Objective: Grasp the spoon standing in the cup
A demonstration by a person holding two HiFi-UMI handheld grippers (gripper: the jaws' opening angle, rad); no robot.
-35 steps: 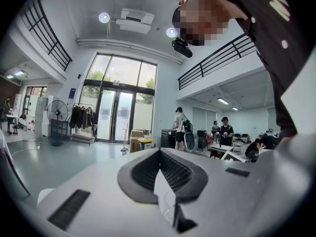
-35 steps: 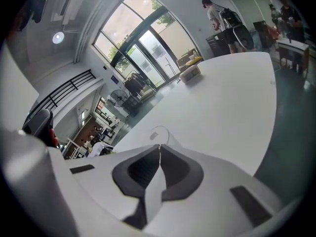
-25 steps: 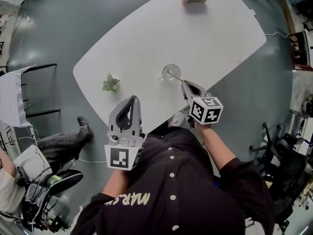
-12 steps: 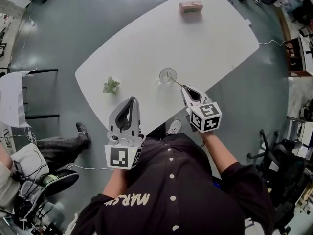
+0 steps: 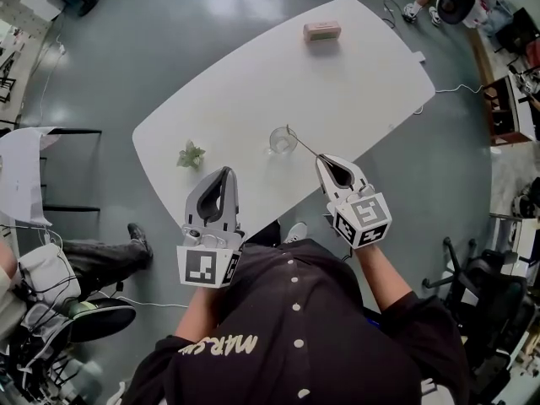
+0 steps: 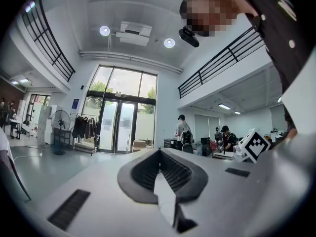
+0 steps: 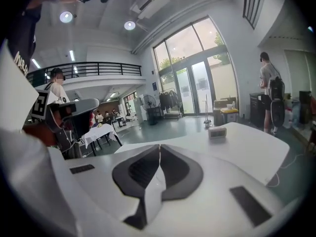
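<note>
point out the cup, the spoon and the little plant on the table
cup (image 5: 275,145), head view, on its clear wall
spoon (image 5: 304,143), head view, middle of the handle
plant (image 5: 191,154), head view, on its leaves

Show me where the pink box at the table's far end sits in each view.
Head view: pink box near the top edge, at the far end of the table.
Left gripper view: not in it.
Right gripper view: right of centre, small, on the table.
Shared landmark: the table, in head and right gripper views.
</note>
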